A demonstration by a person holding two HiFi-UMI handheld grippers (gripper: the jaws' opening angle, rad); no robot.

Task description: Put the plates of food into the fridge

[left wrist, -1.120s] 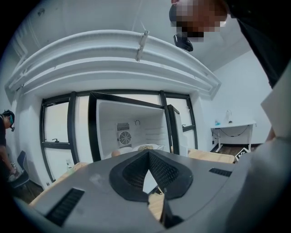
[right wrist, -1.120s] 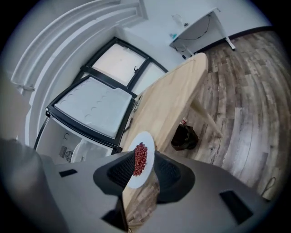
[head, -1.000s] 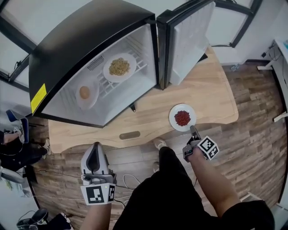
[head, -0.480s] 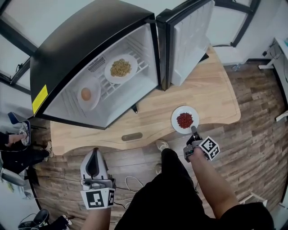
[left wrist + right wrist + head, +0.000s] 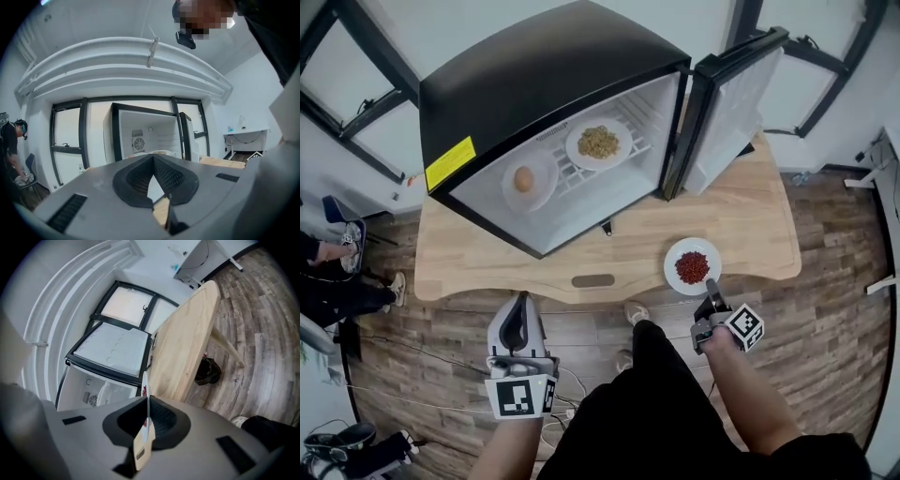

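Note:
A white plate of red food [image 5: 692,266] sits near the front right edge of the wooden table [image 5: 487,253]. My right gripper [image 5: 710,298] has just been closing and is shut on the plate's near rim. In the right gripper view the plate [image 5: 145,383] stands edge-on between the jaws of that gripper [image 5: 146,399]. The open fridge [image 5: 553,94] holds a plate of yellowish grains [image 5: 598,142] and a plate with a brown round item [image 5: 528,180]. My left gripper [image 5: 517,323] hangs in front of the table, shut and holding nothing; the left gripper view shows it [image 5: 153,157] facing the fridge [image 5: 145,136].
The fridge door [image 5: 736,103] stands open to the right, over the table's back. A person sits at the far left [image 5: 328,281]. Cables [image 5: 572,384] lie on the wood floor by my feet. A white desk [image 5: 206,258] stands beyond the table.
The right gripper's jaws have closed on the rim of the red-food plate. The head view has swung, so the fridge now sits further right. The left gripper has shifted slightly.

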